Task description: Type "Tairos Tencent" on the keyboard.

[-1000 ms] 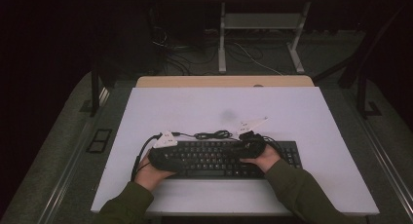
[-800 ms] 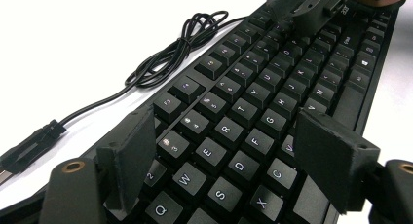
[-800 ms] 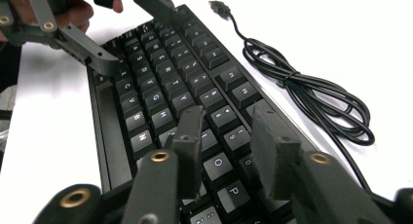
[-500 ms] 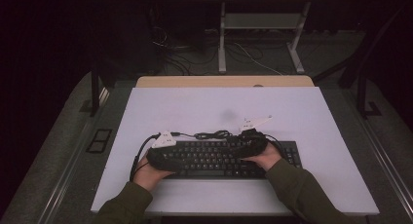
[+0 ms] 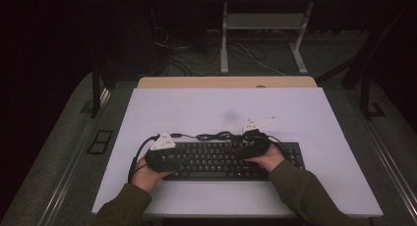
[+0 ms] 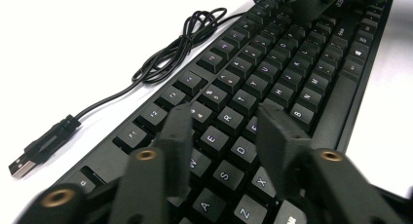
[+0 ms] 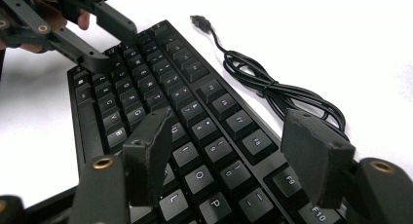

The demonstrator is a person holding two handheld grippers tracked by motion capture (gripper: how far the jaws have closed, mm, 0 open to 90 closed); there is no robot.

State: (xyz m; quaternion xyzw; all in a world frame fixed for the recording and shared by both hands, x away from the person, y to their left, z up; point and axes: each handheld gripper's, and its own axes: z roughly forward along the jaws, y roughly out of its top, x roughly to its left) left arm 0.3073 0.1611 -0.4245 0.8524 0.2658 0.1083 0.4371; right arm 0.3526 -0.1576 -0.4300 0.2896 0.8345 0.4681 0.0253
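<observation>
A black keyboard [image 5: 221,159] lies on the white table near its front edge. Its black cable [image 5: 216,136] is bundled just behind it, and the USB plug [image 6: 29,158] lies loose on the table. My left gripper [image 5: 179,159] hovers over the keyboard's left keys [image 6: 224,117]. Its jaws have just been closing and stand apart, with nothing gripped between them. My right gripper [image 5: 238,151] hangs over the right-hand keys [image 7: 229,131]. Its jaws have just been opening, with only keys below the gap. Each gripper view also shows the other gripper [image 7: 117,48] [image 6: 311,0] farther along the keyboard.
The white table top [image 5: 295,113] stretches bare behind and beside the keyboard, with a faint grey smudge [image 5: 230,116] near the middle. A wooden strip [image 5: 226,82] lines the far edge. Beyond it stand a metal frame [image 5: 263,22] and floor cables in the dark.
Both hands stay in place over the keyboard. The keyboard and cable have not shifted.
</observation>
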